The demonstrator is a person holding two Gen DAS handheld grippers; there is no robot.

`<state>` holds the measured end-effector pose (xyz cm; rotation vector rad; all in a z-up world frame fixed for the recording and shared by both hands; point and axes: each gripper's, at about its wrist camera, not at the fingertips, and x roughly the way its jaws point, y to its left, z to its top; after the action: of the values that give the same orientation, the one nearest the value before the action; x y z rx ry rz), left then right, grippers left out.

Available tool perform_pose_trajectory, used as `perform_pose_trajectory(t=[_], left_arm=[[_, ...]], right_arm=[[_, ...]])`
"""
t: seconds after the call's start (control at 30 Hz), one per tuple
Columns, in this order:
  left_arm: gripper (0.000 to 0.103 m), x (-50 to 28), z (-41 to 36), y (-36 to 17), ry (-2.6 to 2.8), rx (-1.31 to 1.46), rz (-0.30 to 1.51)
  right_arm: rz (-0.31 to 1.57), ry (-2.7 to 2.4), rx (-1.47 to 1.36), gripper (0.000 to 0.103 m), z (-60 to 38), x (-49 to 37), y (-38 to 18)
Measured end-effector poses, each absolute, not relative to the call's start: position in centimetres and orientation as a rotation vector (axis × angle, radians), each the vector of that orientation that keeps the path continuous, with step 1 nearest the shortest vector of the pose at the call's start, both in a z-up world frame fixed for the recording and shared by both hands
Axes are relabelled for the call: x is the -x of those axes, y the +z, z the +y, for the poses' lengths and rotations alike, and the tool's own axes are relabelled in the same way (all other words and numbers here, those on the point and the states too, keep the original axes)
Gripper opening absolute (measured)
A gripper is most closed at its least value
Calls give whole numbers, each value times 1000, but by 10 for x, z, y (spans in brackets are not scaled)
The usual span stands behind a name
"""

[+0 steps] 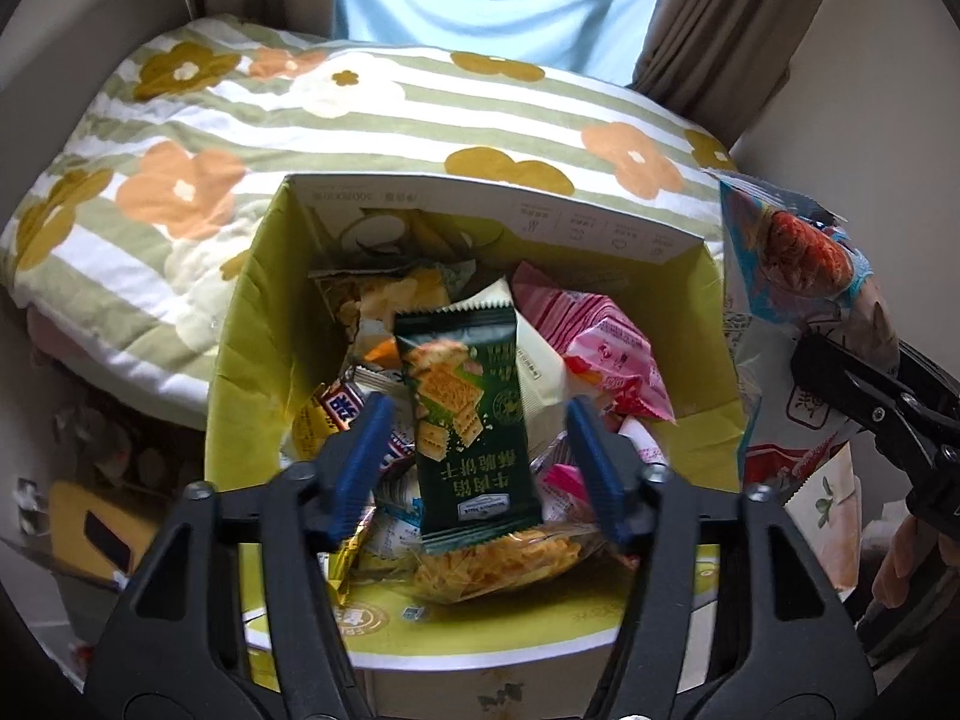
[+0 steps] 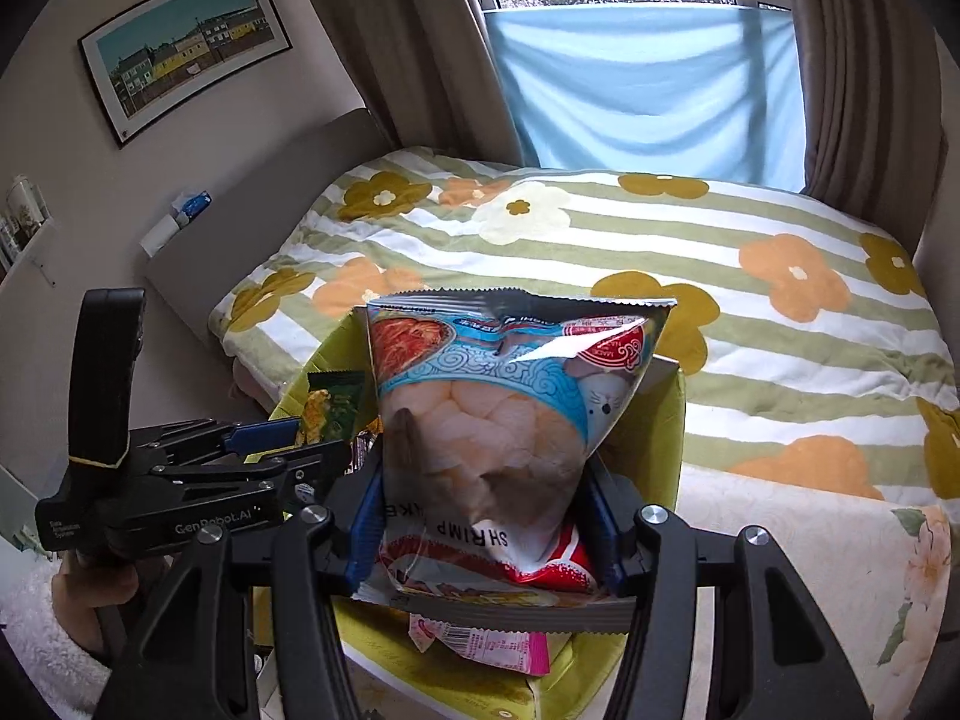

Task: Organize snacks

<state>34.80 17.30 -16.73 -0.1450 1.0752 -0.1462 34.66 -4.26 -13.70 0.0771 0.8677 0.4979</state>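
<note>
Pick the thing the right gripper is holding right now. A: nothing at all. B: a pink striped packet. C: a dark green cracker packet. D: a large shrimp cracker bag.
D: in the right wrist view the right gripper has its blue fingers closed against both sides of the shrimp cracker bag, held above the yellow-green box.

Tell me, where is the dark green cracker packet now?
In the left wrist view, the dark green cracker packet lies atop the snacks in the yellow-green box, between the open left tongs.

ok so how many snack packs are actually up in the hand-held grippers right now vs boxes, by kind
Dark green cracker pack, between the left hand-held gripper fingers: 1
Shrimp cracker bag, in the right hand-held gripper: 1
Yellow-green box holding snacks: 1
Total: 3
</note>
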Motion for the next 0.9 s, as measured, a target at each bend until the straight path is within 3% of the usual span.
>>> perform_pose_trajectory(t=[0.07,0.43,0.5,0.53,0.57,0.9], left_arm=[[103,-345,173,-169,-130,126,1055],[103,-322,181,-168,-100,117,1052],[103,-320,182,-165,-90,104,1044],[103,-319,181,-164,-88,100,1040],[103,-318,182,-162,-87,100,1036],[103,-309,182,-161,-120,77,1033]], right_arm=[[884,481,-76,52,-43,-345,-138],[960,460,-78,55,-39,-348,-148],[970,459,-79,68,-36,-349,-151],[962,447,-68,86,-34,-347,-152],[948,432,-53,97,-33,-345,-151],[953,321,-60,100,-41,-331,-156]])
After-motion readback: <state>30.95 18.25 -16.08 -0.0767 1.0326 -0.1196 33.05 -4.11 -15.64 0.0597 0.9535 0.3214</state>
